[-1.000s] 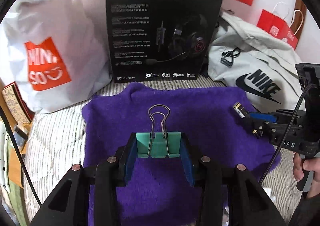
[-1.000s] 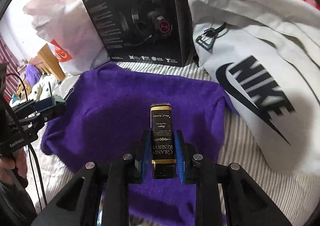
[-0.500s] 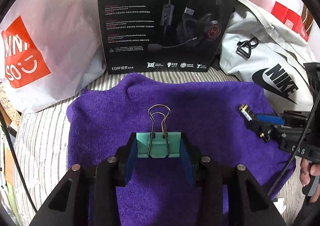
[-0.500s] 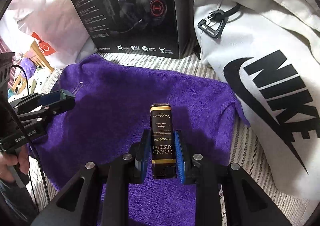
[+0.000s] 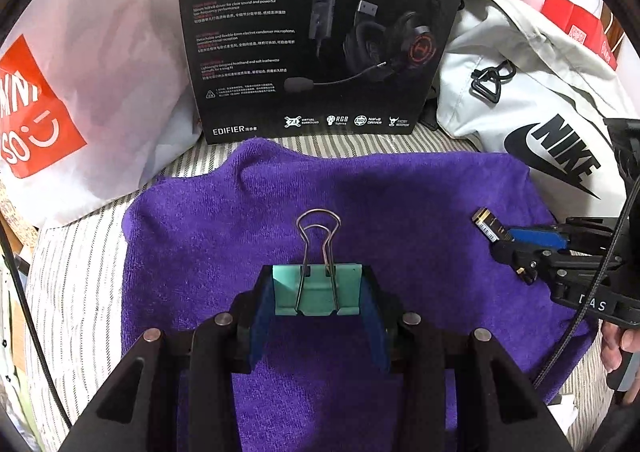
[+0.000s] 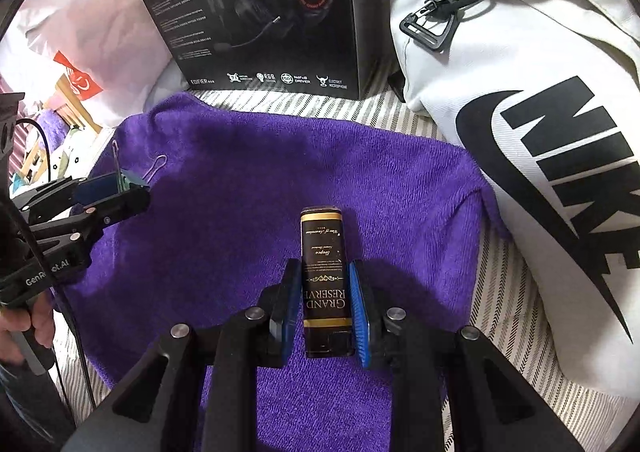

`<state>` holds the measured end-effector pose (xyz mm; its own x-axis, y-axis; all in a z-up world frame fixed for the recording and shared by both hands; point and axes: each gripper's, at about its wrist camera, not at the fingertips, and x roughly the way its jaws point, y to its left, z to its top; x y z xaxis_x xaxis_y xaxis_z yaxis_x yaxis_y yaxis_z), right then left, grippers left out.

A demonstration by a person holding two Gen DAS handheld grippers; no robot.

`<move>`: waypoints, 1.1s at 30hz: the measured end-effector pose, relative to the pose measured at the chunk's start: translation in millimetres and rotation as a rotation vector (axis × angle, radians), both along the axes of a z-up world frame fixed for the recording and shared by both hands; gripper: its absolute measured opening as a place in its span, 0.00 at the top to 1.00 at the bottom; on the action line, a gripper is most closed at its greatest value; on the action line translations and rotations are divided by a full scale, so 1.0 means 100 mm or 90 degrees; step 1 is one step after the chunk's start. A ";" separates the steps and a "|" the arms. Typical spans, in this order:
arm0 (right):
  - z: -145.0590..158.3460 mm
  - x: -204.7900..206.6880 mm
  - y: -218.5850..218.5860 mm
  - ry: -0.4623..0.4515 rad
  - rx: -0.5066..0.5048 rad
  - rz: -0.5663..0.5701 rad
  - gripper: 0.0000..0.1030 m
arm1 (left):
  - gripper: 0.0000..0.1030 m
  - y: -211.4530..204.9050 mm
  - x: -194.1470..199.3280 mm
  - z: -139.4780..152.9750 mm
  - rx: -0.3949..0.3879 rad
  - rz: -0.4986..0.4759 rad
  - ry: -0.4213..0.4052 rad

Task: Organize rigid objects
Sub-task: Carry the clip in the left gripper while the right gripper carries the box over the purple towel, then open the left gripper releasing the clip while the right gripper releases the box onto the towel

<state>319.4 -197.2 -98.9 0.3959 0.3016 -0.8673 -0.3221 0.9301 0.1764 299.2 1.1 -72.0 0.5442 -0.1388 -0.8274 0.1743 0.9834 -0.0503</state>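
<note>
My left gripper point(image 5: 318, 292) is shut on a teal binder clip point(image 5: 316, 288) with wire handles pointing forward, held over the purple towel point(image 5: 320, 188). My right gripper point(image 6: 326, 284) is shut on a small black and gold box point(image 6: 323, 272) labelled Grand Reserve, also over the towel point(image 6: 260, 180). In the left wrist view the right gripper point(image 5: 520, 244) comes in from the right with the box point(image 5: 488, 226) at its tip. In the right wrist view the left gripper point(image 6: 120, 192) shows at the left with the clip point(image 6: 134, 180).
A black Edifier headset box point(image 5: 316, 32) stands behind the towel. A white Miniso bag point(image 5: 80, 92) lies to the left, a white Nike bag point(image 5: 540, 124) to the right. Striped bedding point(image 5: 72, 272) surrounds the towel.
Both grippers have moved forward toward the headset box and lower over the towel, each keeping hold of its object.
</note>
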 end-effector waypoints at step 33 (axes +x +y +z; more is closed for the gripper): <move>-0.06 -0.07 0.17 -0.018 -0.046 0.038 0.67 | 0.51 -0.19 0.12 -0.21 0.036 -0.020 0.029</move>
